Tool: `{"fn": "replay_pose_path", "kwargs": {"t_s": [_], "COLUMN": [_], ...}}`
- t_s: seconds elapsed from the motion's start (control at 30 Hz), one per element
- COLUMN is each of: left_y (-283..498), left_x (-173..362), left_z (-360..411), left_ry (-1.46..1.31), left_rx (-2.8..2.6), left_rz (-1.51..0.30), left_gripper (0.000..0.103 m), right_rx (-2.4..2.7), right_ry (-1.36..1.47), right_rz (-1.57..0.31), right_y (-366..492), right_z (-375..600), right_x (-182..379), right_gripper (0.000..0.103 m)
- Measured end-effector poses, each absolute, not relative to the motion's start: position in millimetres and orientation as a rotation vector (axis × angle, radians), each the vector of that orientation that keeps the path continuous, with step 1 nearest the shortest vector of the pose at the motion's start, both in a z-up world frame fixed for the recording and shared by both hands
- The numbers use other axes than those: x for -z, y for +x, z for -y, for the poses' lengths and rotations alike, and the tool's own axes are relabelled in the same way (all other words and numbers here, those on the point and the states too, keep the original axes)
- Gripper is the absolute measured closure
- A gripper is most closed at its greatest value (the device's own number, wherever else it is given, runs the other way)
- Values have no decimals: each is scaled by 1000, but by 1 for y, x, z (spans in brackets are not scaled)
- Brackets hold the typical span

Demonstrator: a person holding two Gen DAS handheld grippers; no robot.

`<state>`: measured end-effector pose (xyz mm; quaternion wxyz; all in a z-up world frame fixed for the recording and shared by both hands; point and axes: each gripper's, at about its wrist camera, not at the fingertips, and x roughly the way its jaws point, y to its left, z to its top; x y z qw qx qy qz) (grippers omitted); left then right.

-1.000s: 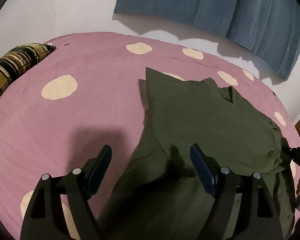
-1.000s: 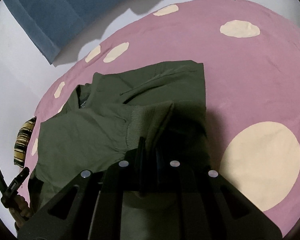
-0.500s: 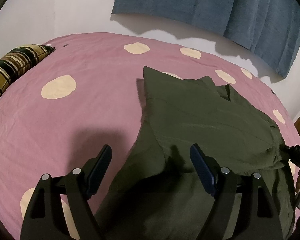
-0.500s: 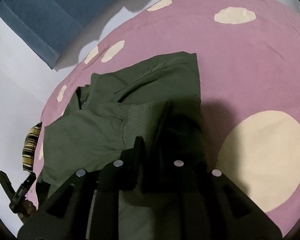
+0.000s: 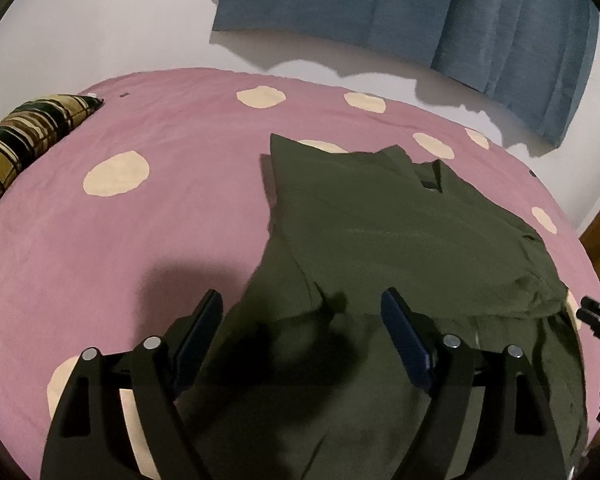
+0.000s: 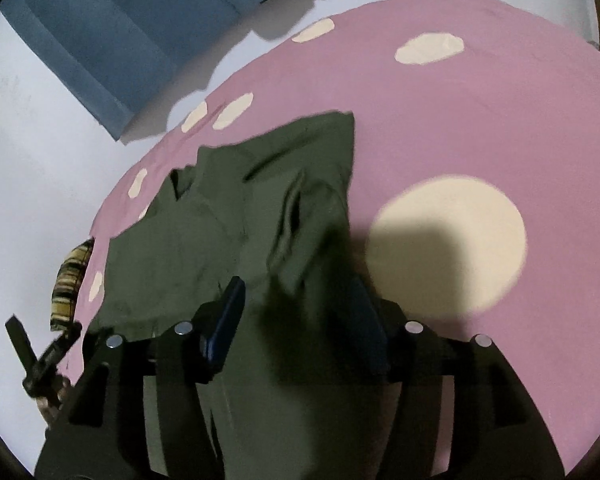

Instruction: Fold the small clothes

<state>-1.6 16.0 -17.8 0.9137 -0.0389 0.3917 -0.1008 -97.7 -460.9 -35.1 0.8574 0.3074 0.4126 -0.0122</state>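
A dark olive green jacket [image 5: 400, 232] lies partly folded on the pink bed sheet [image 5: 140, 232] with cream dots. My left gripper [image 5: 302, 308] hovers open over the jacket's near left part, pads clear of the cloth. In the right wrist view the same jacket [image 6: 204, 240] spreads to the left, a sleeve with a ribbed cuff [image 6: 296, 216] lying loose on top. My right gripper [image 6: 300, 300] hangs above the jacket's near edge; its jaws are opening and the pads no longer press the cloth under them.
A striped pillow [image 5: 24, 136] rests at the bed's far left. A blue curtain [image 5: 440, 12] hangs on the white wall behind. The right gripper's tip [image 5: 596, 316] shows at the left view's right edge; the left one [image 6: 40, 356] at the right view's lower left.
My right gripper let go of the ribbed sleeve cuff and its jaws spread apart; the sleeve now lies dropped on the jacket. That gripper pulled back. The left gripper stayed put.
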Motion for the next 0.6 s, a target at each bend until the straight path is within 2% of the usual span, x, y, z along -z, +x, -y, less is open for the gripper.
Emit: {"fn": "replay_pose_path", "kwargs": {"t_s": [0.4,0.6], "left_y": [-46,-74], "left_x": [36,40], "left_z": [-63,-96], "left_ry": [-255,-367], "left_rx": [394,441], "left_rz": [-987,-1007], "left_gripper": [21,21], "right_rx": [-99,-185], "right_ry": [722,769], "right_rz": [-940,-955], "right_y": [-182,-206], "right_z": [446,436], "right_x": [50,57], "right_gripper": [44,44]}}
